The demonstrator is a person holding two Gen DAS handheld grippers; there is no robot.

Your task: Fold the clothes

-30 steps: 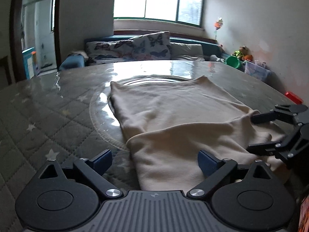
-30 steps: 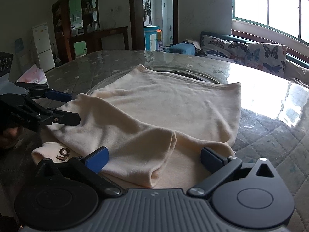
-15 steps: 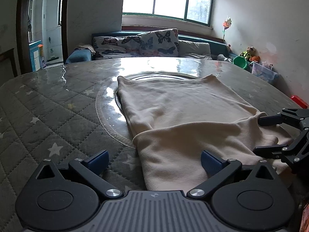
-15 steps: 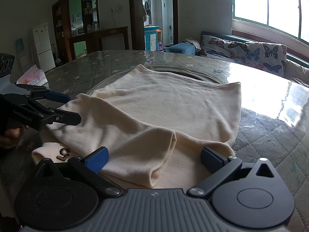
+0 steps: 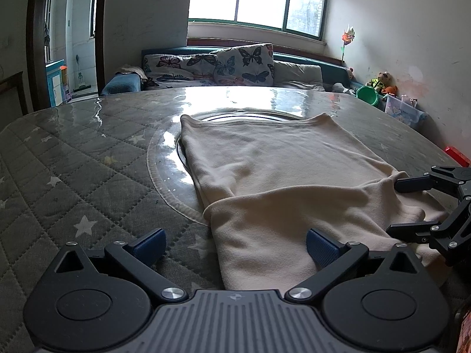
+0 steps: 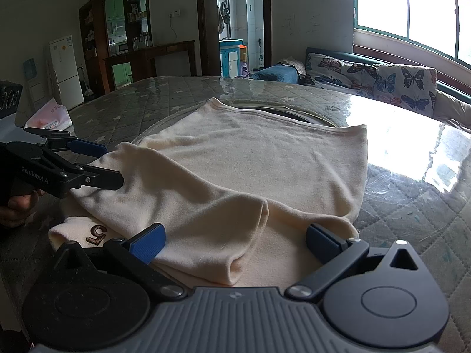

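A cream, fleecy knit garment lies flat on the round desk, which wears a grey quilted cover with pale stars under a glossy clear sheet that throws back the window light. The cloth's far hem sits straight across a circular glass inset in the middle of the desk; its near part is doubled over into a soft, rounded fold with a few shallow creases. In the right wrist view a brown embroidered mark shows on a lower layer peeking out at the near left corner, partly covered, so its shape is hard to read.

The left claw stands wide apart, its blue ribbed pads low over the near edge of the garment, one pad over bare quilting and the other over cloth; whether they touch cannot be told. The right claw is likewise spread wide, with folded fabric lying between its blue pads and nothing clamped. Each claw appears in the other's view as black jointed fingers at the garment's side. A hand grips the left tool's handle, cut off by the frame edge.

Behind the desk is a sofa with butterfly-print cushions.
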